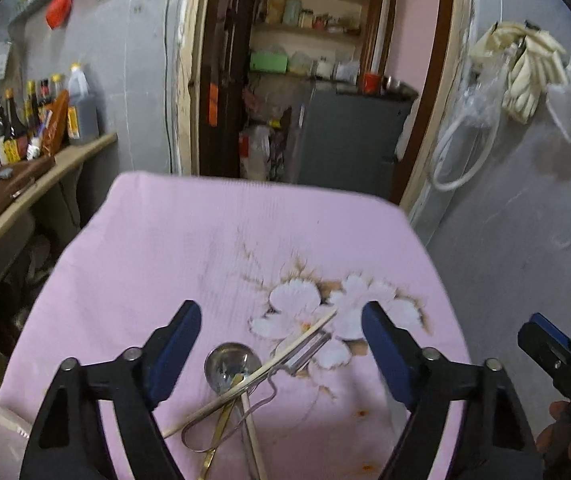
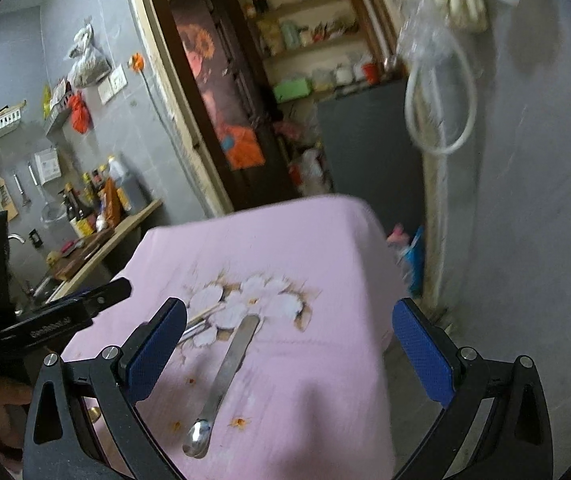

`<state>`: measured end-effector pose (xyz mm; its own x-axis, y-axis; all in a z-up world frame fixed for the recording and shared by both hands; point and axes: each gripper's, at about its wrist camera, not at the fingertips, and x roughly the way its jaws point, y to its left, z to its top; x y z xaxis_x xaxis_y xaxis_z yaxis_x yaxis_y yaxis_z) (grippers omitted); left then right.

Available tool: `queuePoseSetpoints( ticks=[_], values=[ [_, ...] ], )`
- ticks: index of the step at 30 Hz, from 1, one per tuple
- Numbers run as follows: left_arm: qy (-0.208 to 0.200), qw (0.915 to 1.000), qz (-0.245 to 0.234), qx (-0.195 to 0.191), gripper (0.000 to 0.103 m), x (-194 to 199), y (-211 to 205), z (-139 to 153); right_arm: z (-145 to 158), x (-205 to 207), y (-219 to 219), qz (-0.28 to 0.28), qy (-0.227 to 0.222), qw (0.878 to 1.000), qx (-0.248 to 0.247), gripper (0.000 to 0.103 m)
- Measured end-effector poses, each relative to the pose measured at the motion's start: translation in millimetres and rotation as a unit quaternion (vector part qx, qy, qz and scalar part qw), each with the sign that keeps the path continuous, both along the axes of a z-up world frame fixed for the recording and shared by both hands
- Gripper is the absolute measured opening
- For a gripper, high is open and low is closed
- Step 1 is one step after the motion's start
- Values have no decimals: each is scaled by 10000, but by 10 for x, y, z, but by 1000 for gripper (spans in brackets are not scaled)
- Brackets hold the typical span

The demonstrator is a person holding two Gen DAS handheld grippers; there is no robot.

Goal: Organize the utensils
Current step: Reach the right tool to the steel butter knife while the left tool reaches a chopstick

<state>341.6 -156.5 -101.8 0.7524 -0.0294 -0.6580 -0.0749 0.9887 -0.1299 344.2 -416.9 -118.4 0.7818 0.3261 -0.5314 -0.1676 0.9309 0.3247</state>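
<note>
A pile of utensils lies on the pink flowered cloth (image 1: pixel 165 248): a steel ladle (image 1: pixel 231 364), a pale chopstick (image 1: pixel 285 344), a steel peeler (image 1: pixel 305 354), a brass-coloured utensil (image 1: pixel 215 436) and a wire piece. My left gripper (image 1: pixel 281 344) is open and empty, hovering over this pile. A lone steel spoon (image 2: pixel 221 384) lies apart on the cloth (image 2: pixel 325 248), bowl toward me. My right gripper (image 2: pixel 289 344) is open and empty above it. The right gripper shows at the right edge of the left wrist view (image 1: pixel 557 356); the left gripper shows at left in the right wrist view (image 2: pixel 85 308).
The cloth covers a small table with drop-offs on all sides. A counter (image 1: pixel 45 172) with sauce bottles (image 1: pixel 45 116) and a cutting board stands to the left. A doorway (image 1: pixel 317 80) with shelves lies behind. A grey wall (image 1: pixel 525 220) with hanging bags is close on the right.
</note>
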Motion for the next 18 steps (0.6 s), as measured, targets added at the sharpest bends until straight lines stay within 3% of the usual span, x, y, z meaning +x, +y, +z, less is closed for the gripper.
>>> queuePoseSetpoints(
  ticks=[1, 3, 7, 12, 18],
  values=[
    [78, 10000, -37, -9, 66, 39, 5, -34, -72, 52, 19, 73, 99, 9999, 75, 92],
    [278, 9994, -183, -64, 57, 139, 0, -111, -195, 154, 77, 193, 297, 9993, 74, 70],
    [538, 9971, -499, -221, 37, 303, -29, -243, -426, 325, 193, 472, 651, 9967, 107, 62],
    [849, 9925, -826, -302, 24, 437, -83, -441, -713, 539, 409, 823, 1058, 9909, 150, 42],
    [1199, 9867, -1044, -347, 22, 521, -99, -614, -953, 629, 576, 1199, 1375, 9831, 182, 34]
  ],
)
